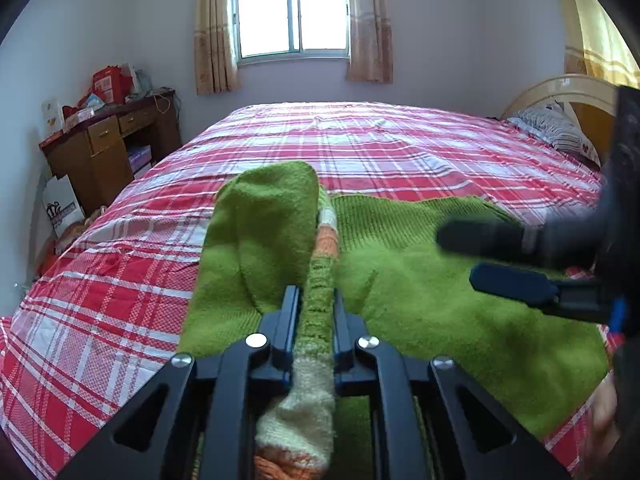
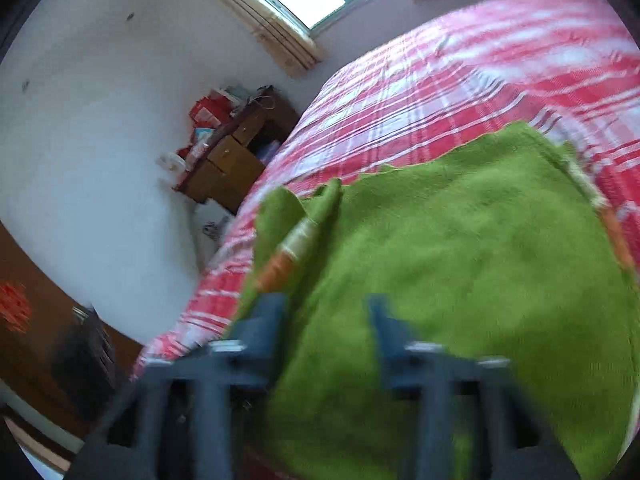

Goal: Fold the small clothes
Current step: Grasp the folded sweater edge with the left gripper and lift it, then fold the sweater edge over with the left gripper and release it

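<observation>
A small green knitted sweater (image 1: 440,280) with orange and cream striped cuffs lies on the red plaid bed (image 1: 360,144). My left gripper (image 1: 314,300) is shut on its striped sleeve (image 1: 320,264) and holds it lifted, so the green sleeve part folds up in front. My right gripper (image 1: 472,254) comes in from the right above the sweater's body, jaws apart and empty. In the blurred right wrist view the right gripper (image 2: 326,304) is open over the sweater (image 2: 460,260), with the lifted sleeve (image 2: 296,240) to its left.
A wooden desk (image 1: 100,144) with red boxes stands left of the bed. A pillow (image 1: 556,128) and wooden headboard (image 1: 568,92) are at the far right. A curtained window (image 1: 292,12) is behind the bed. A white bag (image 1: 60,208) sits on the floor.
</observation>
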Available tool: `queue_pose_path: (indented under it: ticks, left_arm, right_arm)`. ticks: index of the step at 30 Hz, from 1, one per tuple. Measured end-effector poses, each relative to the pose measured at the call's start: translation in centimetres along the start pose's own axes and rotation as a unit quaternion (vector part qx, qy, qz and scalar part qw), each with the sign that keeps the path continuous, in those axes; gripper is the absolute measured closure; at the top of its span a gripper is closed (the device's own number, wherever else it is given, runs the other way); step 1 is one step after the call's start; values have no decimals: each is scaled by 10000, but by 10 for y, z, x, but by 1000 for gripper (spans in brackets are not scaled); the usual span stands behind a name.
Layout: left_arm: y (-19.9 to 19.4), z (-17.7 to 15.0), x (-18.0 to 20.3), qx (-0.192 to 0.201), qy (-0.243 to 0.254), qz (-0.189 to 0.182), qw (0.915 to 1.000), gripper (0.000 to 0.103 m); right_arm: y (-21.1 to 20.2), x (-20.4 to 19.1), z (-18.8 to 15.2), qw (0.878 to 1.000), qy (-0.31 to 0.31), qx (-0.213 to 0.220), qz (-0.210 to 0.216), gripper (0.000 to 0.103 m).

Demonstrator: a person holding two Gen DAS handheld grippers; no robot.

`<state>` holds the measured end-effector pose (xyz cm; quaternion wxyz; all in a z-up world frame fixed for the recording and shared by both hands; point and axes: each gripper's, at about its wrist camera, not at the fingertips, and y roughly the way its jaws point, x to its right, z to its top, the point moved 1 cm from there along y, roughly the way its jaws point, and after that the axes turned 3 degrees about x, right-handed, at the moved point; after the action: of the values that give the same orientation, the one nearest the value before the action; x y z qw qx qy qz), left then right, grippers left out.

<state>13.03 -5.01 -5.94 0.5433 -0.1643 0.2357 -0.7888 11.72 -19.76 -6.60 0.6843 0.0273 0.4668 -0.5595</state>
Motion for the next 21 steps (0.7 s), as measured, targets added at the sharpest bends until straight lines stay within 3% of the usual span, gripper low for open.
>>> queue_pose_path:
  ticks: [2,5,10,11,14,15,21]
  left_arm:
    - [-2,0,0,-6,-29,-12,10000,90]
    - [-1,0,4,-9,49,49,10000,89]
    - [3,0,7,-38,-34,-22,10000,90]
    - [4,0,6,-46,-42,-30,10000,90]
    - [5,1,5,-56,-57,-34,10000,90]
    - [6,1,4,-65,-71,-46,9999,90]
    - [-7,12,14,88,1,-123,9999,90]
  right_arm:
    - [14,4,14,9983,348,-192,423,27]
    - [46,-2,29,9945,511,-604,693,27]
    - [108,-28,43,9936,-148,-1086,265,27]
    - [118,-34,45,9925,-335,-1163,183,33]
    - [137,-44,47,9883,-726,-1340,-4,80]
    - [144,-48,47,9860,-924,-1378,-169,87]
    - [124,-61,51,9831,-1519,-985,-268,90]
